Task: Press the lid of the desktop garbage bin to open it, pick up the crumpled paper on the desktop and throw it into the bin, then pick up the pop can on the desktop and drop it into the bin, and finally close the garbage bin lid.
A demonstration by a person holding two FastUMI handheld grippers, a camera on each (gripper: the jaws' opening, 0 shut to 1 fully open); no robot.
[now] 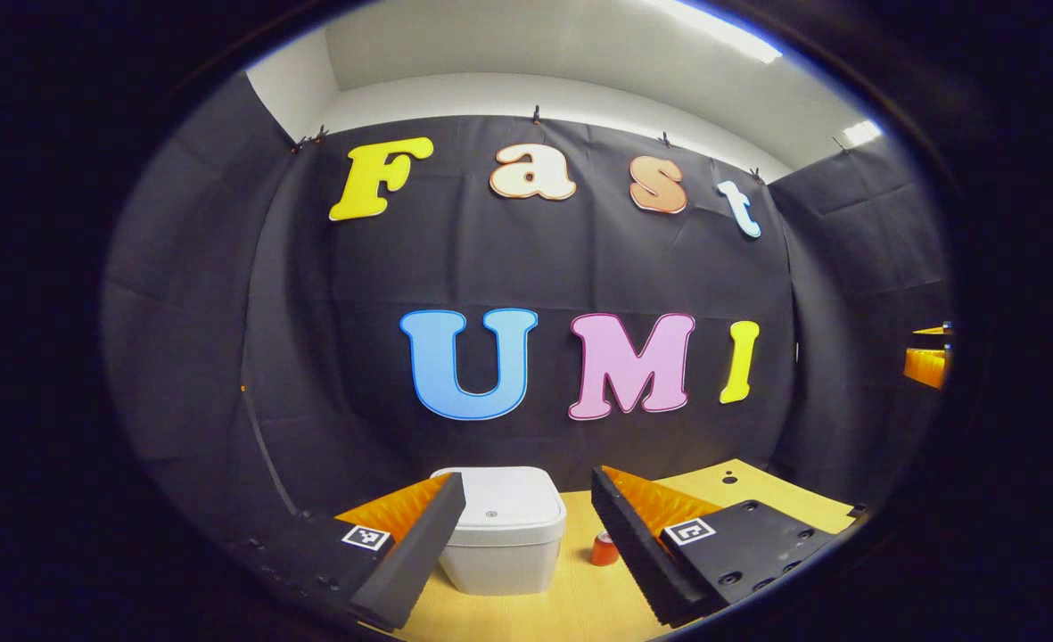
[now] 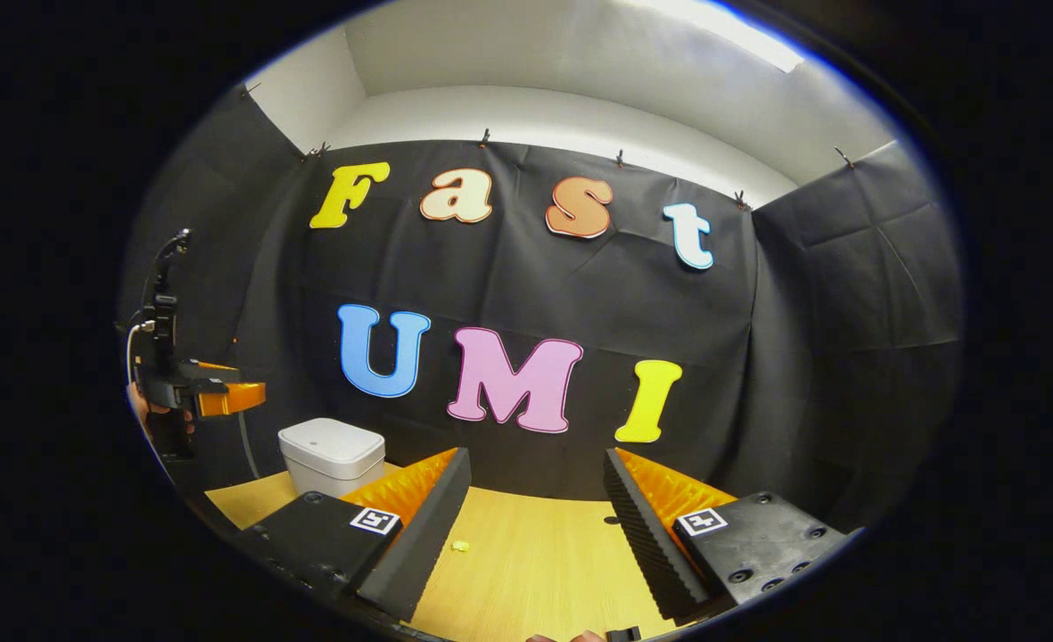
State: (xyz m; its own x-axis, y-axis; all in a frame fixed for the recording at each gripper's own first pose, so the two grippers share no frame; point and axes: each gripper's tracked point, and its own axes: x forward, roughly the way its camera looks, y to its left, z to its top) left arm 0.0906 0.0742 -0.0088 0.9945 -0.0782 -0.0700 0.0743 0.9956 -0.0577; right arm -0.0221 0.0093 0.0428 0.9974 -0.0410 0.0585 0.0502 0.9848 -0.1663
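A white desktop bin stands on the wooden table with its lid down, straight ahead of my left gripper. That gripper is open, hangs above the table and holds nothing. A red pop can stands just right of the bin, partly hidden by one finger. In the right gripper view the bin sits at the far left. My right gripper is open and empty over the table. A small yellowish scrap lies on the wood between its fingers; I cannot tell if it is the paper.
Black cloth walls close the booth at the back and on both sides. A hand holds the left gripper above and left of the bin. The right gripper shows at the far right edge. A dark hole marks the table's far right.
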